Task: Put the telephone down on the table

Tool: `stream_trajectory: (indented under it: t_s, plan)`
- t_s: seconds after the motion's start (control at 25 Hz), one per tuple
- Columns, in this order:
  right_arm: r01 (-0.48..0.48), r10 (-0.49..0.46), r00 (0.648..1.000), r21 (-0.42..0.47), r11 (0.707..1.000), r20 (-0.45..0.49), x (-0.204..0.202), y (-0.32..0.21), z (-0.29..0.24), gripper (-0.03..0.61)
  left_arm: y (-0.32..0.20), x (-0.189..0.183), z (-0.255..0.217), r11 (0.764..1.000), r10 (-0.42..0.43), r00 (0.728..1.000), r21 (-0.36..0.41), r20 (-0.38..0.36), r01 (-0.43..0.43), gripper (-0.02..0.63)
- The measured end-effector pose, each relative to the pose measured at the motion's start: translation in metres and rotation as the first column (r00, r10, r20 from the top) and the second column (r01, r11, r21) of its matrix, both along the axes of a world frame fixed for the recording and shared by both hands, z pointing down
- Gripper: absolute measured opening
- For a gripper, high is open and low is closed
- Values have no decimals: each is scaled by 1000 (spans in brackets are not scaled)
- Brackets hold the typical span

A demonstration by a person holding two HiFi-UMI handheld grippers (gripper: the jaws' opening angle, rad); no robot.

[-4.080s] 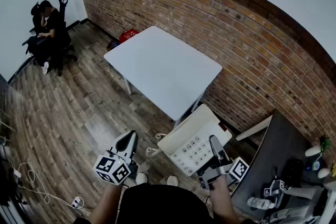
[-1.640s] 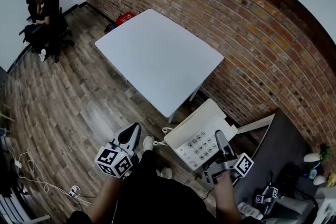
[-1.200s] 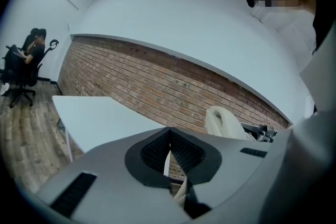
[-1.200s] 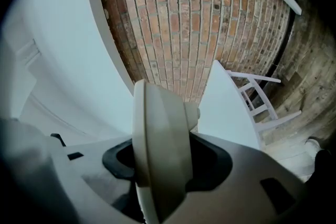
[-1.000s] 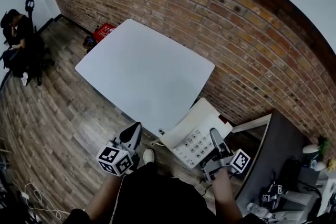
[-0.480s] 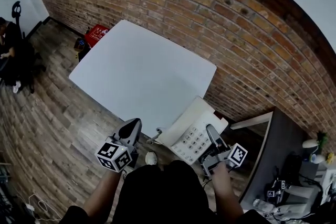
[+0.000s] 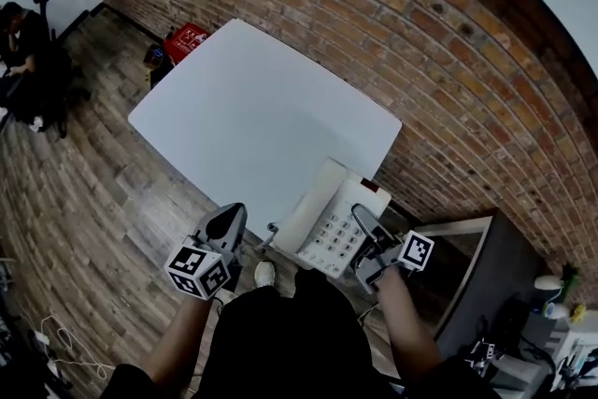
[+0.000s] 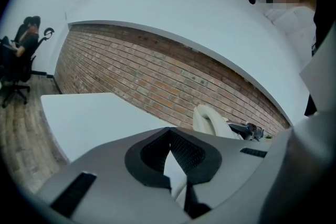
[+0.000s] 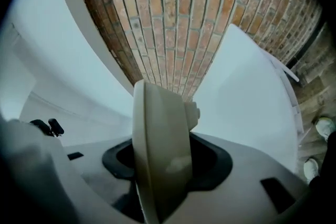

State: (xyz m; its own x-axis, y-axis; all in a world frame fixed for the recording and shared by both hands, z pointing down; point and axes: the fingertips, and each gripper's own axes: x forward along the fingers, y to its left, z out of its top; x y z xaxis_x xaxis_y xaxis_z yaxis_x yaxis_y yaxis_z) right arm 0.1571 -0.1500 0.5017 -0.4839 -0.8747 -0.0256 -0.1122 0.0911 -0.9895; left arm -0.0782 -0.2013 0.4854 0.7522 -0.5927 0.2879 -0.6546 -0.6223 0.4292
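Cream telephone (image 7: pixel 329 221): held up by its near right edge, keypad facing up, over the near right edge of the table; from these views I cannot tell whether its underside touches the tabletop.
Handset (image 7: pixel 306 206): sits along the telephone's left side.
Cord (image 7: pixel 271 233): pale, curls off the telephone's near left corner and hangs just below the table edge.
Right gripper (image 9: pixel 163 157): jaws set fairly wide and clamped on the telephone. In the right gripper view the cream body stands edge-on and fills the gap between the black pads.
Left gripper (image 8: pixel 169 131): jaw tips meet with nothing between them. It is held just off the table's near edge, left of the telephone and not touching it.
Table (image 7: pixel 252 107): white top, standing close to the wall.
Brick wall (image 7: pixel 420 33): red-brown, runs behind the table.
Floor (image 7: pixel 84 192): grey-brown wood planks.
Red box (image 7: pixel 187 40): on the floor by the table's far left corner.
Seated person (image 7: pixel 19 23): in a dark office chair at the far left, well apart from the table.
Dark counter (image 7: pixel 472 266): to the right of the right gripper, with small items at its far end too small to make out.
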Motion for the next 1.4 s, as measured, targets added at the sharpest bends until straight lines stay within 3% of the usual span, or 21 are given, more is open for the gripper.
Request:
stream_trajectory:
  t_s: [0.2,0.4,0.64,0.88,1.4]
  plan:
    - [223,-223,974,-6,975,-36,-16,-40,25,227,-8,-11,12,991,-130,991,-16,37,131,14]
    - [440,-441,897,-21,898,-25,-42,-68,59,227,-6,-15,21,965,-256,965,-45,56,259,14]
    - [599,-600,798,-47,800,-45,-64,-97,96,227,-8,-11,37,945,-315,945,-70,85,321,14]
    - [669,-677,735,-123,733,-39,-68,-100,135,227,-1,-8,52,925,-351,928,-108,121,364,14]
    - [700,-713,701,-185,690,-9,-68,-97,174,227,5,3,77,924,-324,932,-157,163,348,14]
